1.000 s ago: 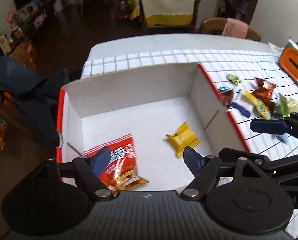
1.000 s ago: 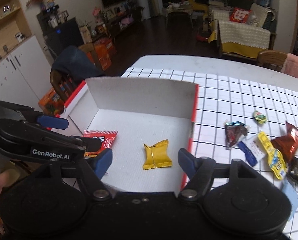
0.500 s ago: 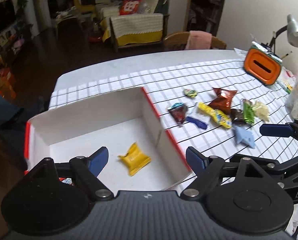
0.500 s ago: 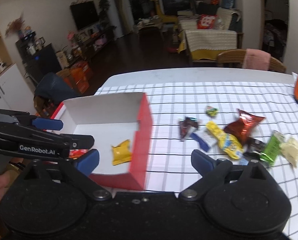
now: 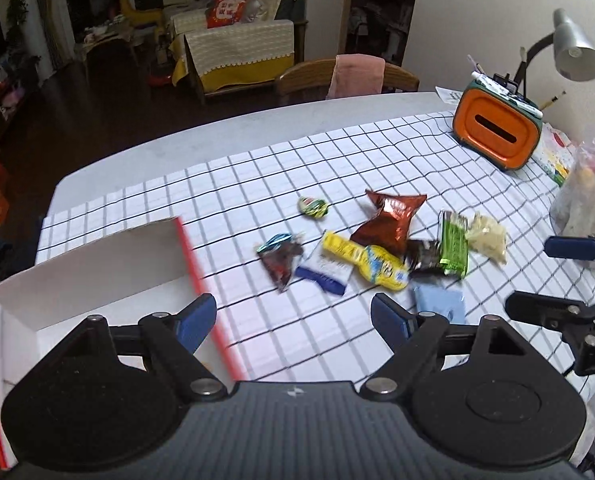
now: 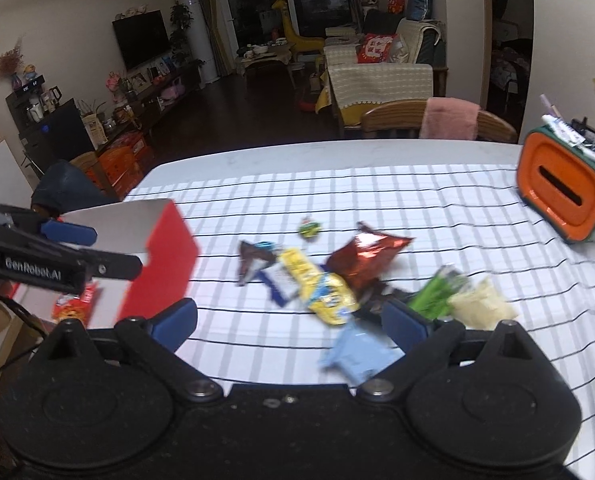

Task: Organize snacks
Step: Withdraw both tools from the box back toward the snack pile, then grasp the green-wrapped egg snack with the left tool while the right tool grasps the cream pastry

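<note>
One red snack bag [image 6: 73, 306] lies in the box [image 5: 97, 264]. Many snacks [image 5: 361, 256] wait on the bench [image 5: 257, 184]. Both tongs, left [image 5: 293, 322] and right [image 6: 289, 322], are wide open and empty.

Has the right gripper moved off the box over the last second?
Yes. The right gripper has swung right: the box, formerly centred between its open fingers, now sits at the left, and the snack pile lies ahead.

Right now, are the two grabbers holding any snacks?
Left gripper: open, holding nothing.
Right gripper: open, holding nothing.
</note>
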Available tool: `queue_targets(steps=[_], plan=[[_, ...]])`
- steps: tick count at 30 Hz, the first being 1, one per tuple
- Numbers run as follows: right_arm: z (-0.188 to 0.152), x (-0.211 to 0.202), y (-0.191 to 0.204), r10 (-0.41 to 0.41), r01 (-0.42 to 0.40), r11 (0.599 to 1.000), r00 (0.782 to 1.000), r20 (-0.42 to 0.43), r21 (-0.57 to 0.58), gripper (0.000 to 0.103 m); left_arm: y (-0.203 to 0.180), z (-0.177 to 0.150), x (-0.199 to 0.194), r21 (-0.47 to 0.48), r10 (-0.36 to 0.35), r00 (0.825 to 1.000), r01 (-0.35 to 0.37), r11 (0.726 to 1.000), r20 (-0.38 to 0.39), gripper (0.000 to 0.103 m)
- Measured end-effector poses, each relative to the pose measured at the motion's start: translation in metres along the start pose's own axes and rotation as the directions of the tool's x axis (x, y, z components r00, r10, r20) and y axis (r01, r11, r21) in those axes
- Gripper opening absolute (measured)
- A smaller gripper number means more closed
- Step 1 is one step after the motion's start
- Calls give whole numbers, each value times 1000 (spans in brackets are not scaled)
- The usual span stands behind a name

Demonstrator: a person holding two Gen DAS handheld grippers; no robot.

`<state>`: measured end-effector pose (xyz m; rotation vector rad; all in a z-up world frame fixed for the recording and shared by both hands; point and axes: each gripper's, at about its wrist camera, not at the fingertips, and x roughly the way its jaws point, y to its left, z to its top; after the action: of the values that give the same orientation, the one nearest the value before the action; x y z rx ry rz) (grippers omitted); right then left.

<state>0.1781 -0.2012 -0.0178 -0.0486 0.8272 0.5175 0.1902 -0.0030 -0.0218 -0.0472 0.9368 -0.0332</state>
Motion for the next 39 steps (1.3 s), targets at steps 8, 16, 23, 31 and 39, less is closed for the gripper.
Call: queue_targets(steps=[8, 16, 23, 31, 39], plan=[[2, 13, -83, -32, 31, 999, 999, -37, -27, 99, -23, 33, 45, -87, 21, 998, -26, 996, -60, 85], [-1, 58, -139, -59, 49, 995, 990, -128, -83, 97, -21, 66, 104, -219, 35, 991, -63, 974, -131, 85], [-2, 101, -167, -60, 38, 993, 978, -200, -111, 85, -12, 93, 163, -304, 49, 979, -109, 946, -197, 85], [-1, 129, -181, -51, 24, 993, 970, -239, -113, 83, -9, 120, 228, -341, 70, 965, -156, 927, -251, 85], [-4, 146, -189, -50, 23, 994, 962, -269, -103, 73, -16, 133, 272, -315, 86, 958, -173, 933, -273, 84]])
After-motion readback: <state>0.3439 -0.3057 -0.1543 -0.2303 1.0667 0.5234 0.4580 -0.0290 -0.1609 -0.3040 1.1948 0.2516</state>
